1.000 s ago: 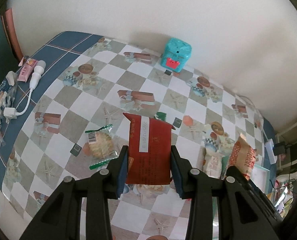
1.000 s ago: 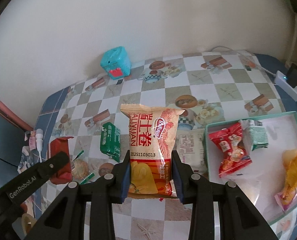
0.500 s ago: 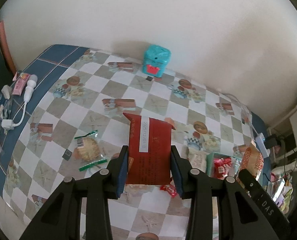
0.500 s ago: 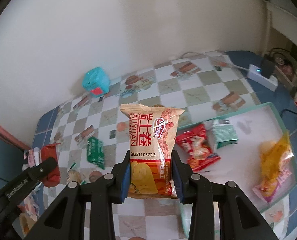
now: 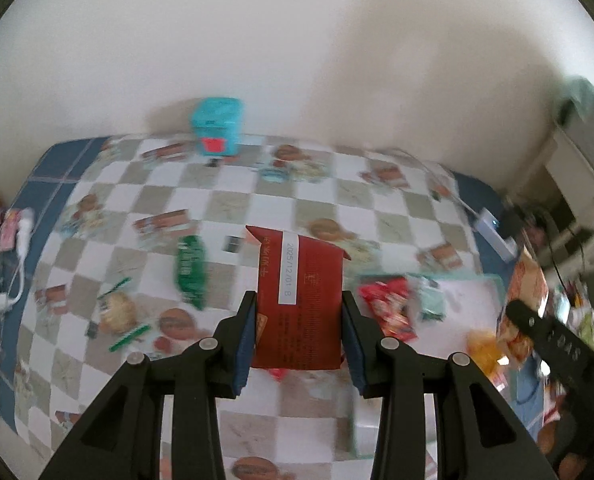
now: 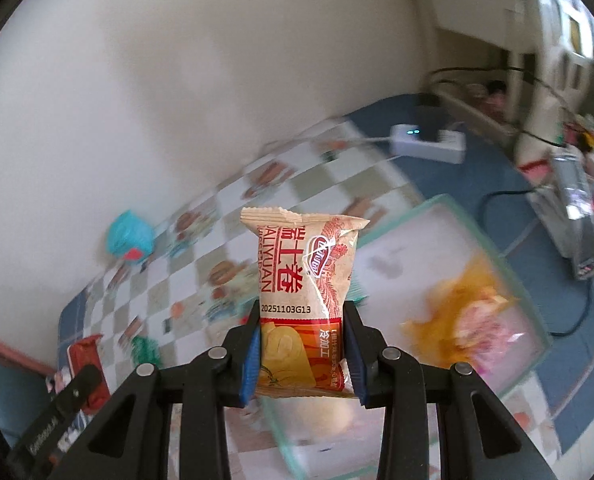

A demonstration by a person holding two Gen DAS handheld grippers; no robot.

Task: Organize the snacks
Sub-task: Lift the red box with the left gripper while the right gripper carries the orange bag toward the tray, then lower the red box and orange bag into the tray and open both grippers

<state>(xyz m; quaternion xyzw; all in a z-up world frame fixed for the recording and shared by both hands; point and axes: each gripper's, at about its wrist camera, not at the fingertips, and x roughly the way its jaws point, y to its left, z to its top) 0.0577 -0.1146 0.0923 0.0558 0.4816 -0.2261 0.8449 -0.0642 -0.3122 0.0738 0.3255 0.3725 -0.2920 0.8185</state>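
Observation:
My left gripper is shut on a dark red snack packet with a white date label, held above the checked tablecloth. My right gripper is shut on a tan and orange snack bag, held over the near left corner of a white tray with a teal rim. In the tray lies a yellow and pink packet. In the left wrist view the same tray holds a red packet, and the right gripper with its orange bag shows at the right edge.
A green packet and a clear-wrapped cookie lie on the cloth at the left. A teal box stands by the wall. A white power strip with cables lies beyond the tray. Clutter fills the far right.
Both grippers have swung to the right across the table with their packets still held. The tray has come under the right gripper, and the views have rolled.

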